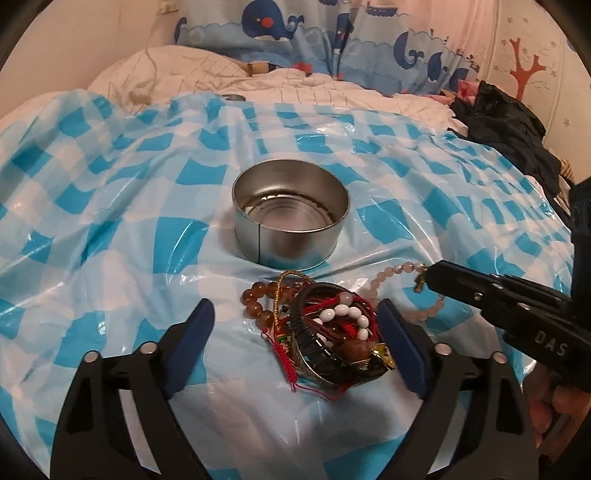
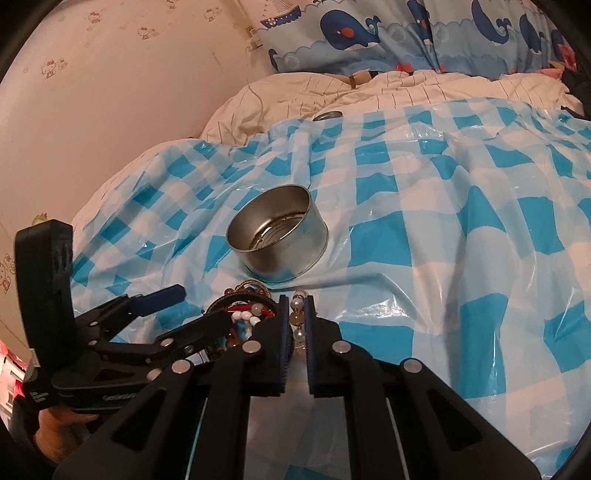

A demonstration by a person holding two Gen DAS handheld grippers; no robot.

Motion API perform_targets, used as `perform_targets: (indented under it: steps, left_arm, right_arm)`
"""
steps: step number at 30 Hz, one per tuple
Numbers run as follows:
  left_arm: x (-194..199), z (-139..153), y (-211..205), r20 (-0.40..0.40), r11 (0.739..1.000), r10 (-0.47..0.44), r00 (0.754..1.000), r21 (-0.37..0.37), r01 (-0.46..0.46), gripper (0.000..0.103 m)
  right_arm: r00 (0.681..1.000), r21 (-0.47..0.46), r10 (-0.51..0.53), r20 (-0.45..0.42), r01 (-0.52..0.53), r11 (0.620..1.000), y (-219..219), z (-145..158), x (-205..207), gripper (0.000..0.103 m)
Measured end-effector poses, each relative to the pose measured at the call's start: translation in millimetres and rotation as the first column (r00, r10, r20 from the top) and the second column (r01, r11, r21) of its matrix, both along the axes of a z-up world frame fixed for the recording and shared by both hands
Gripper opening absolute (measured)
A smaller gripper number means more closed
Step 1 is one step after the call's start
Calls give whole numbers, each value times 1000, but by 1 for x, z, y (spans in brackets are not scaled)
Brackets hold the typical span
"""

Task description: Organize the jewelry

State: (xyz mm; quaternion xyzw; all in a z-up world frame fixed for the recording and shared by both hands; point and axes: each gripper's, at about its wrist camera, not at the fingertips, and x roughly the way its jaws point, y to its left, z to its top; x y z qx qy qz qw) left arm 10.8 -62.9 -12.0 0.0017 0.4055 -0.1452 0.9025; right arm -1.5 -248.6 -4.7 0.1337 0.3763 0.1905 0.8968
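Observation:
A tangled pile of jewelry (image 1: 325,328) with red cords, white beads, amber beads and dark bangles lies on the blue-checked plastic sheet (image 1: 110,221). An empty round metal tin (image 1: 290,212) stands just behind it. My left gripper (image 1: 295,314) is open, its blue pads on either side of the pile. My right gripper (image 2: 296,301) is shut on a pale pink bead bracelet (image 1: 399,275) that trails from the pile to the right; the bracelet shows between its pads in the right wrist view (image 2: 298,317). The tin (image 2: 277,238) and the pile (image 2: 243,310) also show there.
The sheet covers a bed with a white quilt (image 1: 221,74) and whale-print bedding (image 1: 332,33) behind. Dark clothes (image 1: 509,125) lie at the far right. A small round metal lid (image 2: 327,115) sits at the sheet's far edge. A wall (image 2: 110,92) is to the left.

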Motion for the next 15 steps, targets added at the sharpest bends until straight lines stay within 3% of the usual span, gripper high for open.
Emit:
perform_targets:
  steps: [4,9,12,14,15]
  left_arm:
    - [5,-7,5,-30,1000,12,999,-28,-13,70]
    - [11,-15,5,-74,998,-13,997,-69,8,28]
    - [10,-13,2,-63,998,-23,998,-57,20,18]
    - [9,-11,3,-60,998,-24,998,-57,20,15]
    - [9,-10,4,-63,998,-24,998,-65,20,15]
  right_arm:
    - [1000,-16,5,1,-5,1000,3,0,-1,9]
    - [1000,-30,-3,-18,2,1000,2,-5,1,9]
    - [999,-42,-2,-38,1,999,3,-10,3,9]
    - [997,-47,1,-72,-4,999,5,-16,6,14]
    - [997,-47,-2,-79,-2,999,4,-18,6,29]
